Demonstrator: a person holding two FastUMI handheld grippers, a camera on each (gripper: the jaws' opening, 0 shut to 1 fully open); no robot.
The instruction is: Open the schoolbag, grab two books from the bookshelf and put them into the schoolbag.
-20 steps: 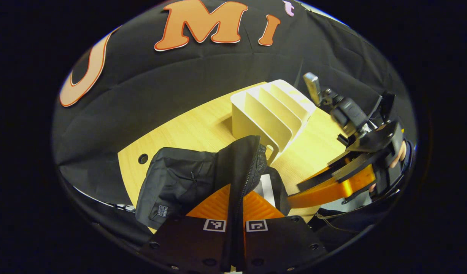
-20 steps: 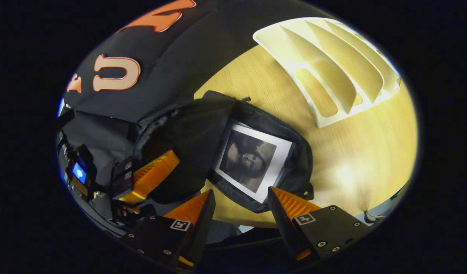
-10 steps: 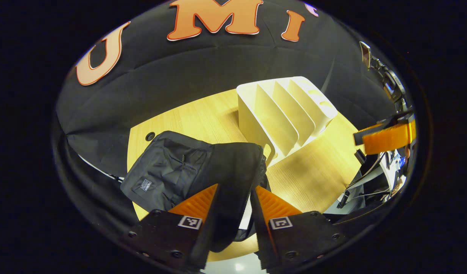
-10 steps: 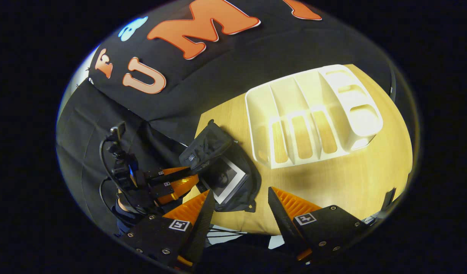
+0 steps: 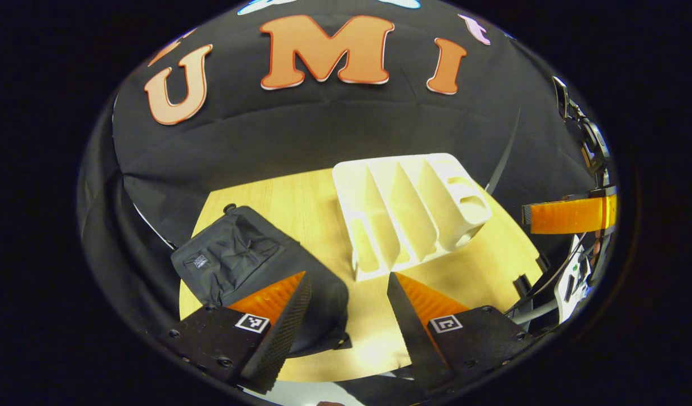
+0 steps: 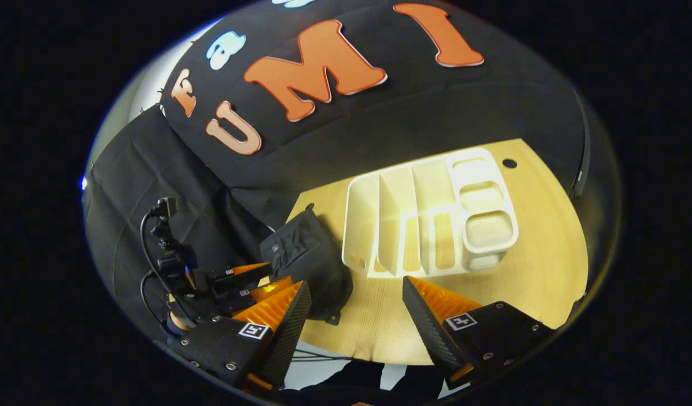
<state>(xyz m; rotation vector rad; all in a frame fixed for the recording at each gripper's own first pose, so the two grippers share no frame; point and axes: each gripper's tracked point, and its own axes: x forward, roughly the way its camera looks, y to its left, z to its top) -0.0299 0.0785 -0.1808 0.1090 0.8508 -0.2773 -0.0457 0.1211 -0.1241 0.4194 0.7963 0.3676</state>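
Left gripper (image 5: pixel 346 293): black bodies at six o'clock, ribbed orange fingers (image 5: pixel 273 293), square coded tags, dark screws along the plates. Right gripper (image 6: pixel 351 304) matches it: orange wedges, black mounts, black cables looping at nine o'clock.

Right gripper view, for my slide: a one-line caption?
Open right gripper above the table, black schoolbag beside the empty white bookshelf.

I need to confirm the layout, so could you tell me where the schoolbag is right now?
The schoolbag lies flat on the wooden table, near its left corner in the left gripper view, just left of the white bookshelf.
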